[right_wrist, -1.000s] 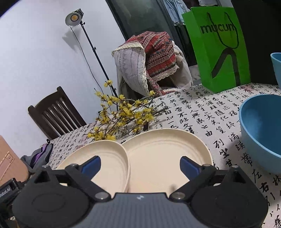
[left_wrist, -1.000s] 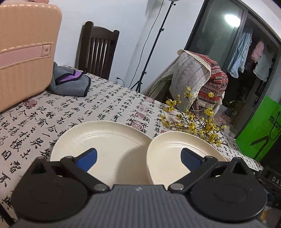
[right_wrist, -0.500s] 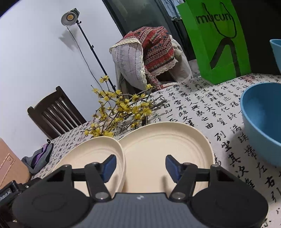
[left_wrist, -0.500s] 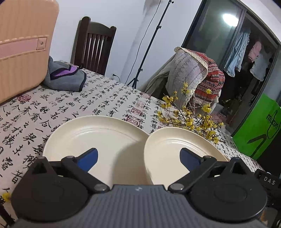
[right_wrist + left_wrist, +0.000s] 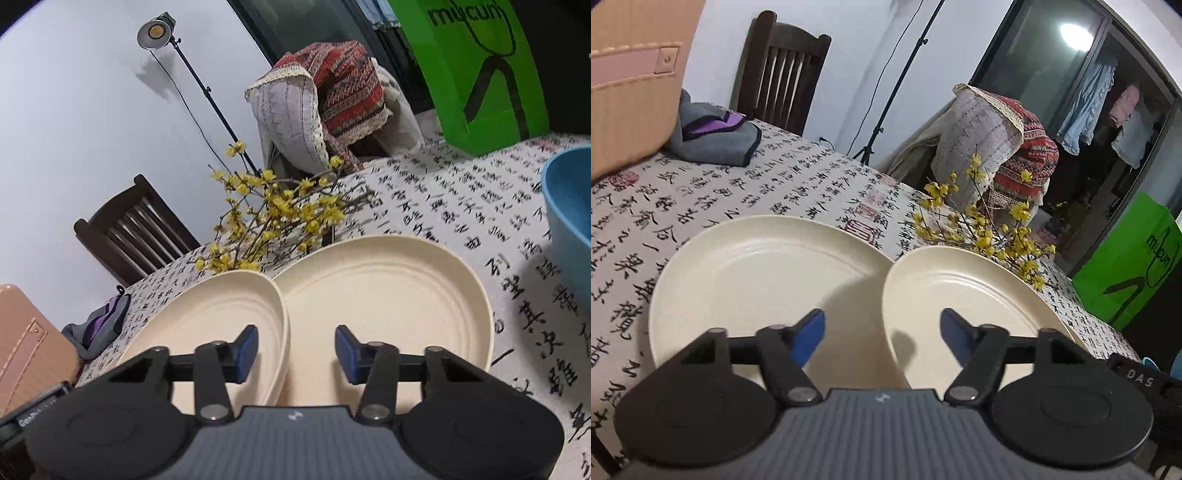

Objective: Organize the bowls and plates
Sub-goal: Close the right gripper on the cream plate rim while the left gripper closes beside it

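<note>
Both claws are closing in, and nothing is caught yet. The left gripper has just been narrowing its jaws to a half-open gap, with the seam between the two cream plates straight ahead of it. No pad presses on anything; the near rims sit low between the blue fingers, untouched as far as I can tell. The right gripper has pulled in further, to a narrow gap, and it holds nothing either, its pads hanging just above the same seam.

Just beyond the left claw's left finger lies the left plate. Off its right finger lies the right plate, its rim riding slightly over its neighbour. From the right claw that overlapping edge runs straight ahead between the pads.

This looks like the start of a pinch on the rims, ready to stack one plate on the other.

Further out, the yellow flowering branches sprawl behind the plates. Off to the right claw's far right is the blue bowl, waiting its turn. Beyond it stands the green paper bag.
</note>
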### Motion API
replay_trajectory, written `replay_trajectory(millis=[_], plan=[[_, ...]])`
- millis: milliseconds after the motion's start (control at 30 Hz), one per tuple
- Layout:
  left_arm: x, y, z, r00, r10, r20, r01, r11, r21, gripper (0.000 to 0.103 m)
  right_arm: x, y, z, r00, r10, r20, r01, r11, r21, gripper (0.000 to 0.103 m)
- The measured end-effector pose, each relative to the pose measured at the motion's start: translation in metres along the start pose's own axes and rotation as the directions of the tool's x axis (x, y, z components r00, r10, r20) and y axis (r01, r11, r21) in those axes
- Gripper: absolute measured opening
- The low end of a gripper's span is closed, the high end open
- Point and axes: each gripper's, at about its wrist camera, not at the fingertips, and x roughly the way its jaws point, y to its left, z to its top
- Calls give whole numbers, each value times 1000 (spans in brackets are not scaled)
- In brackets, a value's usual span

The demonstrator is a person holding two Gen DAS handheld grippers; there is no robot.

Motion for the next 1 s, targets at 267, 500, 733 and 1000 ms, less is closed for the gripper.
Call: replay_trajectory(millis=[267,500,733,1000], plan=[[1,0,-1,999,-32,-16,32,999,-12,35,2,3,-3,1000,21,-4,-21,1000,1,15],[0,-3,-1,999,-49,-10,49,999,9,20,-1,3,-4,1000,21,8,-21,1000,-7,10],[-1,-7,-1,999,-40,0,40,999,26,20,-2,3,-4,1000,19,13,-19,1000,1,10],[-1,-9,-2,999,-34,5,34,999,42,17,-3,-1,-4,1000,27,15,-27,999,21,10]])
